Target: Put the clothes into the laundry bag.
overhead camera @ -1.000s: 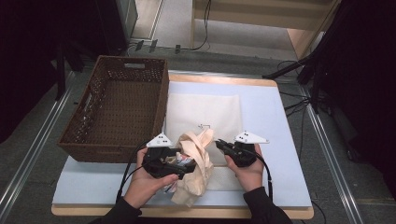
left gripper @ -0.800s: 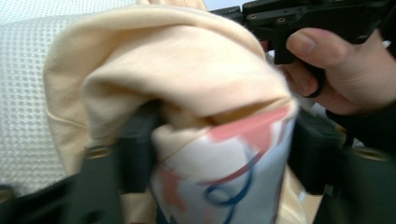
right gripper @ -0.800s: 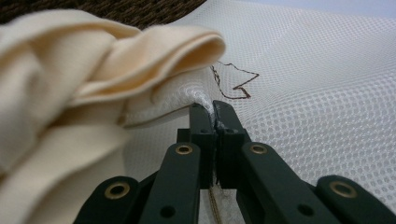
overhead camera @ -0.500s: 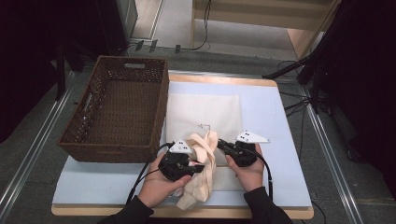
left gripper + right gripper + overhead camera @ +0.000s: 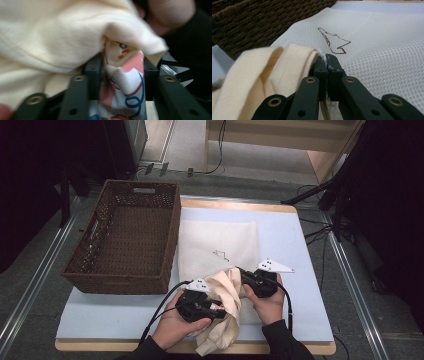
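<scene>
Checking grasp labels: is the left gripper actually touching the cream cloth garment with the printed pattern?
Touching. In the left gripper view the left gripper has its jaws closed on a printed fold of the cream cloth garment, fabric pressed between them.

You work in lab or recording studio, not home. Table [image 5: 300, 250] is bare wooden board under pale blue mat [image 5: 115, 315], set between metal floor rails [image 5: 35, 285]. Black curtains [image 5: 395, 195] close off both sides. Cables [image 5: 215, 155] run loose across grey floor beyond table. Black stand legs [image 5: 320, 195] at your right. Props staged: wicker basket [image 5: 125, 240], white mesh sheet [image 5: 215, 245]. Handheld grippers carry trailing cables and tracking plates.
</scene>
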### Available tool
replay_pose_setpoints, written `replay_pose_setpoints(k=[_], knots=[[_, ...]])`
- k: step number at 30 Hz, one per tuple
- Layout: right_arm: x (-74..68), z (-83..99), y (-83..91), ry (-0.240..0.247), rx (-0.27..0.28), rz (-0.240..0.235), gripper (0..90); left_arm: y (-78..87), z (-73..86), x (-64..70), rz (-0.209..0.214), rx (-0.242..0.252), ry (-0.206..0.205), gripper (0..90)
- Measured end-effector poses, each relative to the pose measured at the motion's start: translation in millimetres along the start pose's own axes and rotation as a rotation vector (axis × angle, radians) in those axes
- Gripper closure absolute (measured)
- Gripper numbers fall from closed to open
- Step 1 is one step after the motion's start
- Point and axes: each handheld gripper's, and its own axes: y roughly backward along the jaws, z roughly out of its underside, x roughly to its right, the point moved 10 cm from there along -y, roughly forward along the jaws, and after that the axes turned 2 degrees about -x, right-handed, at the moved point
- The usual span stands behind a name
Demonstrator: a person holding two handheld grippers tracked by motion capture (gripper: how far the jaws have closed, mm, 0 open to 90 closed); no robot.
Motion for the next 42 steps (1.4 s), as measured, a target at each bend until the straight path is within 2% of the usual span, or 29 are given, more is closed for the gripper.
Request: replay_pose_setpoints(k=[1,2,4,6,8,10,13,16,18,20,23,24,26,27,29,31,32,34,37,39,42], knots=[[0.1,-0.1,0.0,0.001,0.0,0.001,88.4,5.6,-4.7,0.6,-0.019,0.018,-0.016,50.6],[0.0,-0.1,0.1,0.001,0.001,0.001,88.4,11.5,-11.2,0.0,-0.043,0.055,-0.022,47.1],[-0.1,-0.3,0.3,0.006,0.002,0.002,88.3,22.3,-23.3,-2.2,-0.058,0.127,-0.014,41.8],[-1.1,-0.7,0.4,0.005,0.001,0.003,88.4,26.6,-31.8,-7.6,-0.076,0.17,0.007,35.9],[-2.0,-1.2,0.5,0.011,0.001,0.004,88.3,24.4,-36.5,-11.8,-0.081,0.178,0.031,28.7],[-2.3,-1.7,0.3,0.015,0.003,0.004,88.3,13.2,-36.0,-13.4,-0.078,0.139,0.046,26.3],[-2.7,-1.1,-0.2,0.016,0.001,0.005,88.3,-9.0,-30.9,-23.1,-0.146,0.069,0.051,33.6],[-4.1,-2.0,0.9,0.015,0.008,0.0,88.3,-30.7,-19.5,-36.1,-0.17,-0.04,0.076,41.5],[-4.6,-3.3,2.1,0.015,0.015,-0.001,88.3,-38.5,-15.8,-38.7,-0.173,-0.066,0.064,46.5],[-5.6,-5.2,4.1,0.011,0.025,-0.007,88.3,-38.1,-17.0,-40.0,-0.191,-0.073,0.054,56.8],[-8.4,-9.0,8.0,0.017,0.038,-0.015,88.3,-33.5,-22.2,-42.1,-0.224,-0.054,0.063,74.2],[-9.1,-9.7,8.7,0.022,0.041,-0.017,88.3,-31.3,-23.7,-44.5,-0.249,-0.043,0.062,75.6],[-11.7,-10.2,10.6,0.03,0.042,-0.021,88.3,-26.0,-26.6,-51.9,-0.324,-0.005,0.059,77.3],[-12.4,-10.2,11.0,0.04,0.043,-0.02,88.3,-23.2,-27.4,-55.7,-0.347,0.013,0.067,77.5],[-13.9,-8.7,11.4,0.044,0.037,-0.019,88.3,-17.7,-28.8,-62.5,-0.365,0.064,0.105,76.9],[-14.9,-6.9,11.0,0.047,0.032,-0.019,88.3,-13.7,-30.1,-62.1,-0.334,0.103,0.119,72.0],[-15.2,-6.0,10.6,0.045,0.03,-0.018,88.3,-11.6,-30.2,-58.7,-0.309,0.109,0.112,66.6],[-15.0,-4.1,9.9,0.047,0.024,-0.016,88.3,-5.7,-30.3,-46.8,-0.241,0.119,0.091,54.8],[-13.9,-3.9,9.8,0.046,0.028,-0.014,88.3,6.0,-26.8,-32.3,-0.177,0.123,0.082,44.3],[-13.8,-3.7,10.1,0.044,0.029,-0.012,88.3,9.5,-21.1,-24.1,-0.144,0.1,0.074,38.4],[-14.4,-2.6,9.1,0.043,0.026,-0.012,88.3,2.6,-8.1,-15.4,-0.133,0.039,0.04,34.0]])
